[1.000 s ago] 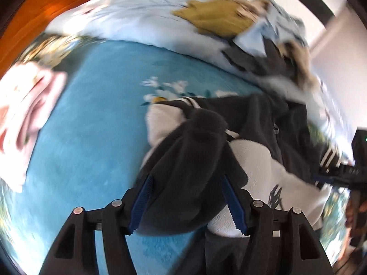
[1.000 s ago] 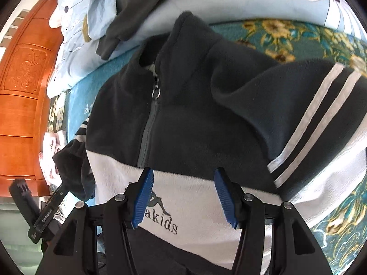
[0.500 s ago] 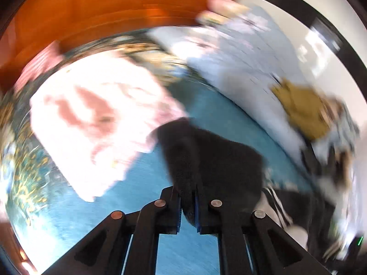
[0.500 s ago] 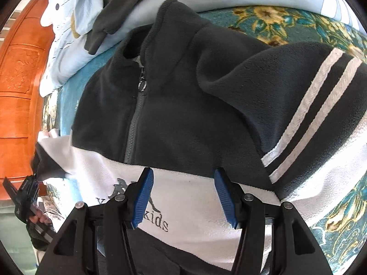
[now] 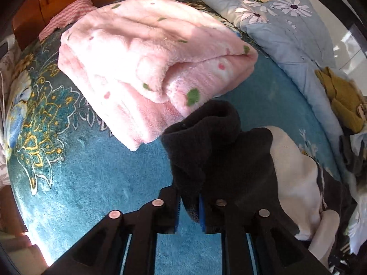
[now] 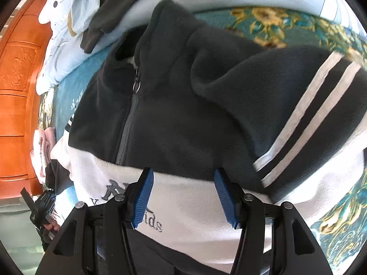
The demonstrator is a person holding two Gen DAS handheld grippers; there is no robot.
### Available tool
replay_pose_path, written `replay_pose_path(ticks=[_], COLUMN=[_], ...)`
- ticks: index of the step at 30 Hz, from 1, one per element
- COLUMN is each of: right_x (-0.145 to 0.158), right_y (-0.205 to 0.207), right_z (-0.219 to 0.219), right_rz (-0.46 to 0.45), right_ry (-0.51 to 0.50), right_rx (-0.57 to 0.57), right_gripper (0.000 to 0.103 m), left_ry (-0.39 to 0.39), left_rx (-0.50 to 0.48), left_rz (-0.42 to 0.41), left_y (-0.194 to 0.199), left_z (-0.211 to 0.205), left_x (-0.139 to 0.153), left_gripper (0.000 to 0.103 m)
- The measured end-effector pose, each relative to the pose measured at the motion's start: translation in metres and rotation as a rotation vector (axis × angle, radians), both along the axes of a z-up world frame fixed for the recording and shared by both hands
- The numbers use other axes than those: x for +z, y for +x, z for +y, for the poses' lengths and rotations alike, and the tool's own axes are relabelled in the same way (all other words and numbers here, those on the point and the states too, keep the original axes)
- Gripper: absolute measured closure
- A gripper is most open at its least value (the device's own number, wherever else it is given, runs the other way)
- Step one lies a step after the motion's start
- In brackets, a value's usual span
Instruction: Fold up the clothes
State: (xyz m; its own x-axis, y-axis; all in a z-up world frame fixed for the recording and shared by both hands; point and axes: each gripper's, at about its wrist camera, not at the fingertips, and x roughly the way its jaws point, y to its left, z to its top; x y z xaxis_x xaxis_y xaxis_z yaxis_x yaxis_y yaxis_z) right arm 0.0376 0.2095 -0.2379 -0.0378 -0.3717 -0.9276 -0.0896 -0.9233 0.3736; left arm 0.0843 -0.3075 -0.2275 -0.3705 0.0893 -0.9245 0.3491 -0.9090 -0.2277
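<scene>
A black and white fleece zip jacket [image 6: 174, 123] lies face up on the teal floral bedspread [image 5: 96, 174]. My left gripper [image 5: 189, 201] is shut on the jacket's black sleeve cuff [image 5: 206, 142] and holds it out to the jacket's left, near the pink blanket. The white sleeve and body [image 5: 296, 174] trail off to the right. My right gripper [image 6: 183, 194] is open, its blue pads [image 6: 143, 197] just above the white chest band with the dark logo. The right sleeve with two white stripes [image 6: 305, 123] is folded over the chest.
A folded pink fleece blanket [image 5: 151, 57] lies close ahead of the left gripper. A light blue duvet [image 5: 296, 32] with a heap of clothes [image 5: 344, 100] runs along the far side. An orange wooden headboard [image 6: 16, 91] stands beyond the bed.
My left gripper closed on the black sleeve cuff and swung it left, away from the jacket body toward the pink blanket. My right gripper stayed open over the chest.
</scene>
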Motion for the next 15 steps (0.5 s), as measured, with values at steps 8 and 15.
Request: replay_pose_path(ticks=[8, 15], right_x=[0.045, 0.038], right_y=[-0.044, -0.064], right_z=[0.058, 0.019], right_rz=[0.166, 0.207], right_ry=[0.16, 0.19], right_rx=[-0.003, 0.215], right_gripper=[0.046, 0.043], left_ry=[0.14, 0.203], left_rx=[-0.04, -0.121], left_rz=[0.001, -0.058], left_y=[0.046, 0.072], left_z=[0.01, 0.054], left_x=[0.009, -0.006], left_gripper=[0.06, 0.055])
